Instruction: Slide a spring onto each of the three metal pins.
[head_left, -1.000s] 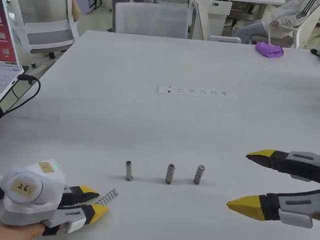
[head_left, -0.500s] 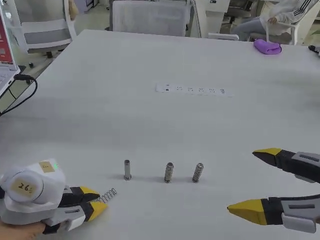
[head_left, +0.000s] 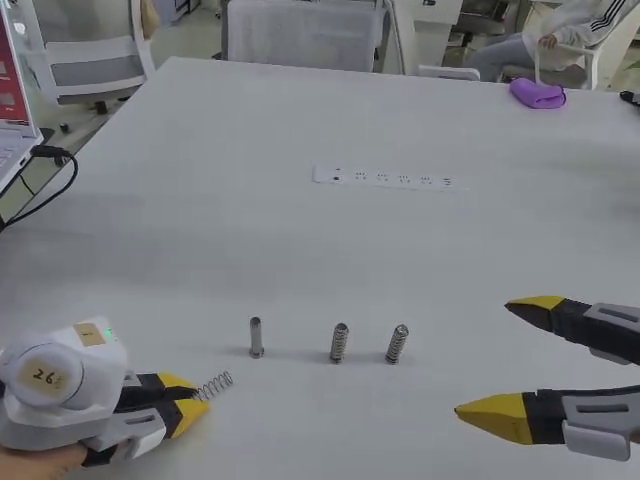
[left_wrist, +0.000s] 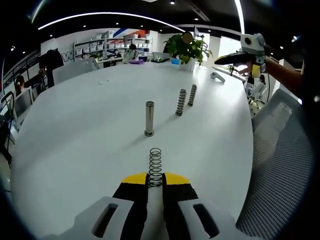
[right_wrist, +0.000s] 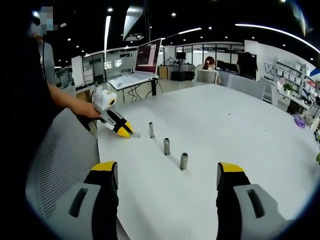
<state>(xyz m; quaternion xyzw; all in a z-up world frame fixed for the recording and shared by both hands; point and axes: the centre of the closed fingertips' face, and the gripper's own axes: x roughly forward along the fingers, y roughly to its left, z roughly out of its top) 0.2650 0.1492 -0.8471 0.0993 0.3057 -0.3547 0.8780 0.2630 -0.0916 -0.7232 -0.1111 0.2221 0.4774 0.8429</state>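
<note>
Plainly, the left gripper (head_left: 190, 402) has its jaws pinched nearly together on the near end of the loose spring (head_left: 214, 384). The rest of the coil sticks out past the yellow tips, low over the table (head_left: 300, 250); whether its free end touches the surface I cannot tell. That spring looks like thin wire: very light, soft along its length, and quick to bend or flick out of a hard squeeze. A gentle hold near one end, as here, seems right to me, since it leaves the far mouth open for threading. In the left gripper view the coil points almost straight at the bare pin (head_left: 256, 337), which stands upright a short way ahead, apart from the spring and a little to its right in the head view. The pin looks stiff, but whether it is fixed to the table cannot be told, so a sideways knock may tip it. Further right, the middle pin (head_left: 340, 343) and the right-hand pin (head_left: 397, 344) each already carry one of their own. Well off to the right, the right gripper (head_left: 487, 357) hovers with its jaws spread wide and nothing between them.
</note>
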